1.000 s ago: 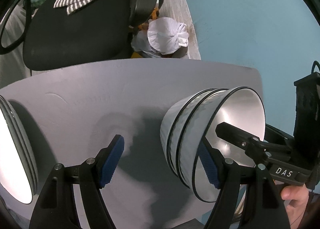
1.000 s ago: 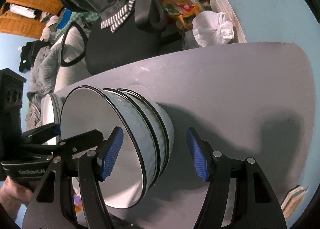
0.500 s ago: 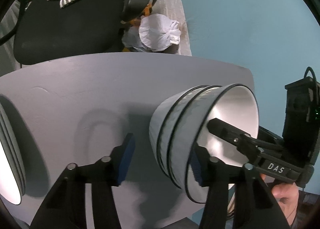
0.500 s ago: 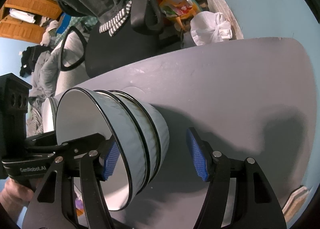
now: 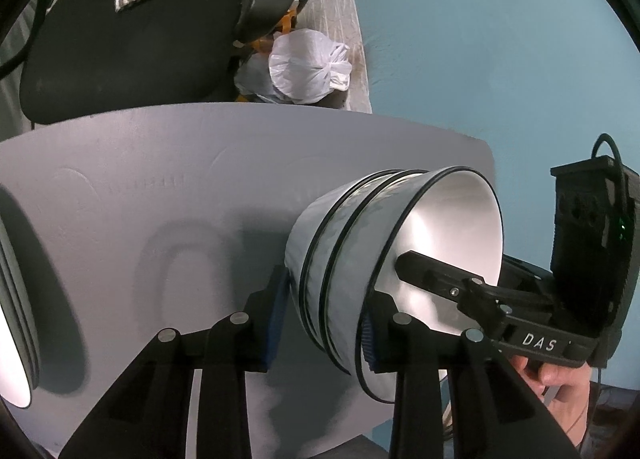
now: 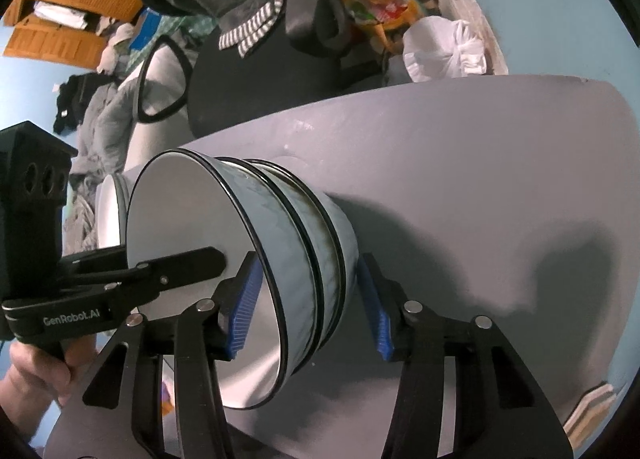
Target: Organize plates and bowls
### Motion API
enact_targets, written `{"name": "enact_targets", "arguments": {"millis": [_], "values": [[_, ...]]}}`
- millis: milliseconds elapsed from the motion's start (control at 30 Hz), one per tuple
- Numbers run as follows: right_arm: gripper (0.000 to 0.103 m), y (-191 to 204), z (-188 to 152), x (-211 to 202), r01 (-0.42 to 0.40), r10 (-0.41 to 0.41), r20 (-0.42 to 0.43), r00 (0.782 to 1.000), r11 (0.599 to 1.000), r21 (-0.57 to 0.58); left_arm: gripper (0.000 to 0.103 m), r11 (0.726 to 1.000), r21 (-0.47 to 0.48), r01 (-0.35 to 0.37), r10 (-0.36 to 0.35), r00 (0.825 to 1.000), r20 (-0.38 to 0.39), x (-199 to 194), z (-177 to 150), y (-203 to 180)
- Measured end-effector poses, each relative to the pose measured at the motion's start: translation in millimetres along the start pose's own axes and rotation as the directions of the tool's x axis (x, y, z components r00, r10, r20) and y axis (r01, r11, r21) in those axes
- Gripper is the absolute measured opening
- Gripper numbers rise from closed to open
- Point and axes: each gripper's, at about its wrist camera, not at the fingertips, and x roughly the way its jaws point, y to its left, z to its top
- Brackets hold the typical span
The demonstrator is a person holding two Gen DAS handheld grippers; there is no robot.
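A nested stack of three white bowls with black rims [image 5: 340, 255] stands on the grey table [image 5: 168, 179]; it also shows in the right wrist view [image 6: 288, 235]. My left gripper [image 5: 320, 319] has closed its blue pads on the stack's side wall. My right gripper [image 6: 308, 303] straddles the same stack from the opposite side, one finger inside the top bowl and one outside, pads close to the walls. A stack of white plates [image 5: 16, 319] sits at the table's left edge and shows behind the bowls in the right wrist view [image 6: 110, 215].
A black office chair [image 5: 120, 39] with a striped cloth stands beyond the table's far edge, next to a white tied plastic bag [image 5: 308, 67]. A blue wall [image 5: 480, 39] runs along the table's right side. Cluttered shelves [image 6: 68, 15] lie further back.
Both grippers have narrowed around the bowl stack. My left gripper went from wide open to pinching the stack; my right gripper's fingers also closed in on it.
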Motion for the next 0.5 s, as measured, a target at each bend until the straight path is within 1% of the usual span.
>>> {"name": "enact_targets", "arguments": {"millis": [67, 167, 233, 267, 500], "values": [[0.047, -0.8, 4.7, 0.7, -0.007, 0.006, -0.028, 1.0, 1.0, -0.008, 0.032, 1.0, -0.007, 0.012, -0.012, 1.0, 0.0, 1.3, -0.3, 2.6], [0.042, -4.1, 7.4, -0.4, -0.02, 0.019, -0.042, 0.999, 1.0, -0.016, 0.032, 1.0, -0.02, 0.024, -0.024, 1.0, 0.001, 2.4, -0.4, 4.1], [0.034, -10.6, 8.0, -3.8, -0.04, 0.04, -0.04, 0.998, 0.999, 0.003, 0.032, 0.999, -0.026, 0.03, -0.03, 1.0, 0.003, 2.9, -1.3, 4.4], [0.032, -13.1, 7.8, -4.8, -0.049, 0.05, -0.04, 0.998, 0.999, 0.014, 0.032, 0.999, -0.025, 0.03, -0.03, 1.0, 0.003, 2.2, -1.7, 4.7], [0.03, -7.6, 7.1, -5.0, -0.034, 0.034, -0.044, 0.998, 0.999, -0.001, 0.031, 1.0, -0.022, 0.005, -0.005, 1.0, 0.005, -5.0, -3.2, 3.8]]}}
